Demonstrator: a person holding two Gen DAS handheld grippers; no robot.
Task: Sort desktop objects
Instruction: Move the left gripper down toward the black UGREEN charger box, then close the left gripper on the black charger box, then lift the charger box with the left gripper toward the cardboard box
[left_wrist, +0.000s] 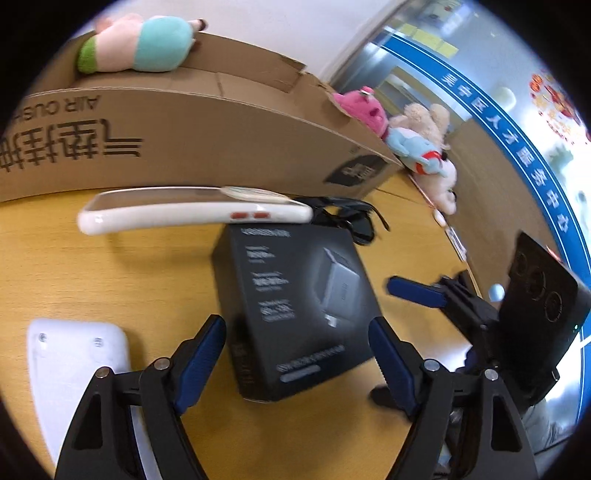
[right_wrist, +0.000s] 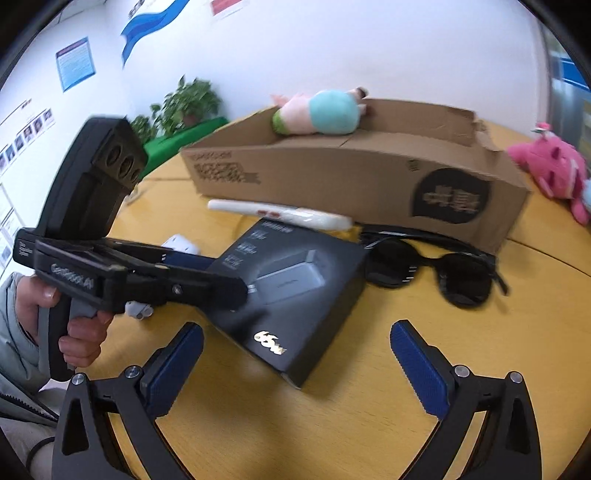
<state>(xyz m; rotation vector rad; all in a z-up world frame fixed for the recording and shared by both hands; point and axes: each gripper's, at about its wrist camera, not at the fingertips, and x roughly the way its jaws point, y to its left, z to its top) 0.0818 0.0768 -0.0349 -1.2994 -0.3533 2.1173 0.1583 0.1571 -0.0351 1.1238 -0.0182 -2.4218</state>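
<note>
A black charger box (left_wrist: 295, 306) (right_wrist: 291, 291) lies on the wooden table. My left gripper (left_wrist: 297, 332) is open, its blue pads on either side of the box's near end, not touching it; it also shows in the right wrist view (right_wrist: 207, 284) over the box. My right gripper (right_wrist: 297, 343) is open and empty, just in front of the box; it also shows in the left wrist view (left_wrist: 413, 290) at the right. A white-cased phone (left_wrist: 192, 214) (right_wrist: 280, 214) rests behind the box. Black sunglasses (right_wrist: 432, 269) (left_wrist: 343, 214) lie right of the box.
A long cardboard box (left_wrist: 184, 147) (right_wrist: 351, 177) stands behind the objects, with a plush toy (left_wrist: 140, 44) (right_wrist: 317, 112) on it. More plush toys (left_wrist: 413, 140) (right_wrist: 550, 170) lie at the right. A white object (left_wrist: 77, 350) lies at the near left.
</note>
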